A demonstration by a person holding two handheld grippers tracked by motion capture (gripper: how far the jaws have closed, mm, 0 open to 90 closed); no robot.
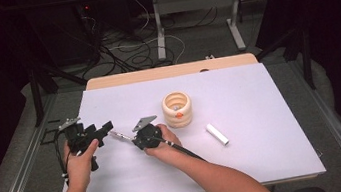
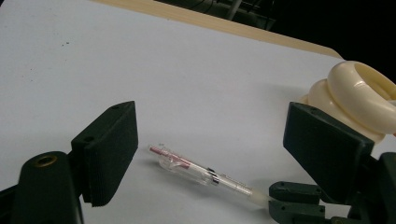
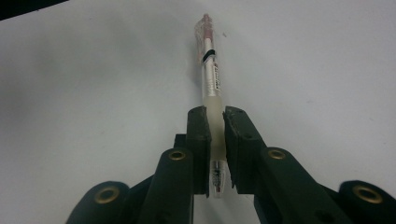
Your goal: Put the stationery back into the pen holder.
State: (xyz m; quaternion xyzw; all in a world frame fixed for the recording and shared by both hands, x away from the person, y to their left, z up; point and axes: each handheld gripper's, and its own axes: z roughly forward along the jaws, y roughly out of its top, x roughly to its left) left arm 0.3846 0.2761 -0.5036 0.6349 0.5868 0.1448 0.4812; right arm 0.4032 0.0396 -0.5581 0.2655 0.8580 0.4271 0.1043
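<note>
The right gripper [image 3: 215, 140] pinches a clear pen [image 3: 211, 79] by its soft grip, holding it just above the near-left of the white table sheet [image 1: 265, 138] and pointing it left toward the left gripper [image 2: 210, 154], whose jaws stand spread wide. The hold is short and close to one end — a clumsy handover could lever the pen out and let it roll. A stack of cream rings [image 1: 177, 109] sits just beyond, a white cap [image 1: 217, 134] to the right. Beyond the table, the dark room shows cables on the floor [image 1: 127, 51].
</note>
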